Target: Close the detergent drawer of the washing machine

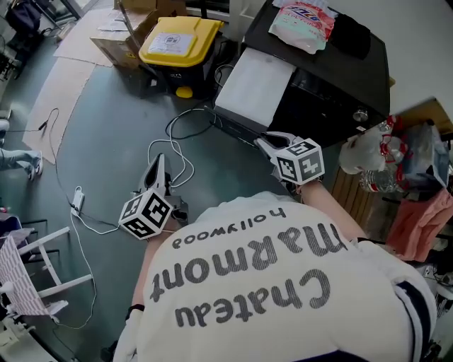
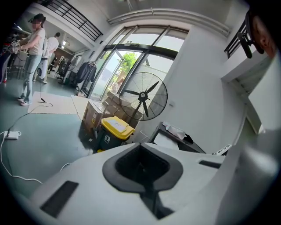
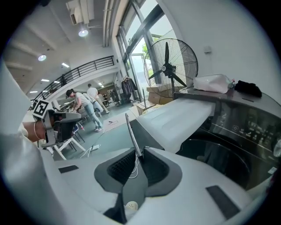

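White shirt (image 1: 283, 297) nearest, print reads "Chateau Marmont hollywood". Right hand-held gripper (image 1: 272, 140) sits at the near corner of the black-topped washing machine (image 1: 325, 92). Its jaws are slightly apart, with a thin upright edge (image 3: 131, 132) of the machine in the gap and the pads not pressing it. Can't tell which part is the drawer; a white slab (image 1: 255, 85) lies on the machine's left part. Left hand-held gripper (image 1: 158, 170) is over the floor (image 1: 106, 141), jaws together, empty. Labels on the bag (image 1: 306, 21) and yellow bin (image 1: 180, 39) are too small to read.

The black washing machine (image 1: 333, 78) stands at the upper right of the head view. Its white panel (image 1: 255, 85) slopes out leftward, above a dark opening.
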### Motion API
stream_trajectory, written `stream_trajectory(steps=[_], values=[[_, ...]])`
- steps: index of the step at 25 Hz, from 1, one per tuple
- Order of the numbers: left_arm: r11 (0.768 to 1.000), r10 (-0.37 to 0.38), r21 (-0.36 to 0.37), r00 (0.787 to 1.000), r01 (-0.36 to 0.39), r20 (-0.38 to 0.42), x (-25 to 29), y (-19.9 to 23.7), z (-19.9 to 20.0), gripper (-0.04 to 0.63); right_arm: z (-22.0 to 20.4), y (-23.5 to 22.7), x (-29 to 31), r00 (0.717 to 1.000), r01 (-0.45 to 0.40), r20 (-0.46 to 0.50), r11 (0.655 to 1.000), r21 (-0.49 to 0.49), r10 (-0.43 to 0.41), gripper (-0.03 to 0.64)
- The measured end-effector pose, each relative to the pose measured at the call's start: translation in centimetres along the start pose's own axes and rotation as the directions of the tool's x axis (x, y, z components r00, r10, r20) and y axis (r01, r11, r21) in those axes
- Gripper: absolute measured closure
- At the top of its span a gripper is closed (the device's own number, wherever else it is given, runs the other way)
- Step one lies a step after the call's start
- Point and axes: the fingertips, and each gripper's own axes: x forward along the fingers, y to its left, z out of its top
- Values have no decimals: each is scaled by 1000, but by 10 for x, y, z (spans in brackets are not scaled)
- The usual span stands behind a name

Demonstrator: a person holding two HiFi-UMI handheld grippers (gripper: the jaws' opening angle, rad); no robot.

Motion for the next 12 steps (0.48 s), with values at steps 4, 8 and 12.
stream_trajectory(steps=[4,8,12], values=[[1000,-12,0,1000,12,-8,0,11,1,588,2,-2,-3,999,9,41,1000,-7,-9,540],[1000,-14,-14,1000,14,-15,0,16,-4,588,7,-4,-6,998,16,55,1000,-5,-16,541],[1000,-19,-23,1000,19,-22,-2,14,-10,588,7,-7,-8,998,17,56,1000,-5,-17,540]])
